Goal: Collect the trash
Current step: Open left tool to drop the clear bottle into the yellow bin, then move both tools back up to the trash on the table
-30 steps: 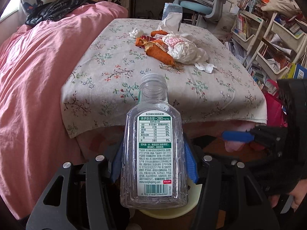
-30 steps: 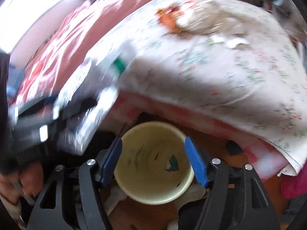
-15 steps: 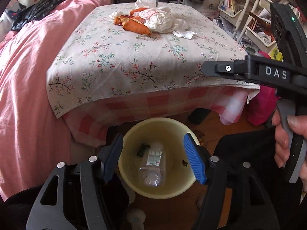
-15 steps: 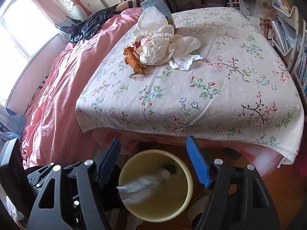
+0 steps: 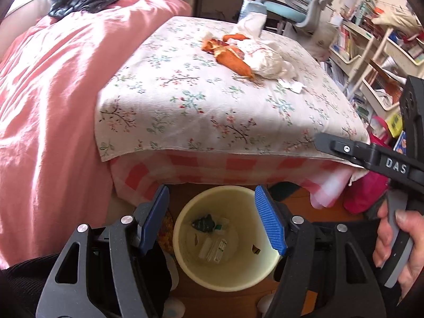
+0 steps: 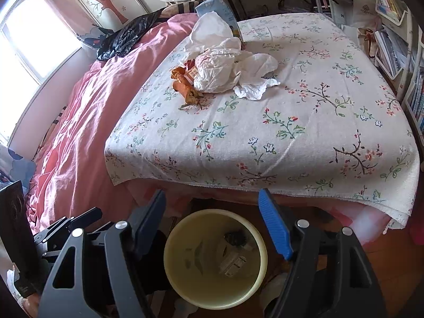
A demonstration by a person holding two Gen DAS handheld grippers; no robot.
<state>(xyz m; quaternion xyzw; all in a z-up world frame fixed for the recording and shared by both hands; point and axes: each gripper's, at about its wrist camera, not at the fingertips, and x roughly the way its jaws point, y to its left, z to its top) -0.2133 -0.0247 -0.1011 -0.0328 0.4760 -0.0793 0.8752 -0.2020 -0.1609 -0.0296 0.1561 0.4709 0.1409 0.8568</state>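
Left wrist: left claw (image 5: pixel 216 217) spread, empty, above pale yellow round plastic bin (image 5: pixel 228 278); clear plastic bottle (image 5: pixel 214 246) lies inside.
Right wrist: right claw (image 6: pixel 213 218) spread over bin (image 6: pixel 169 265); contents murky. Crumpled white-and-orange wrappers (image 6: pixel 222 75) on table.

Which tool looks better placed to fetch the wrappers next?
Probably right: both tools, left and right, are open and empty over the bin, but the right view sits nearer the wrappers.
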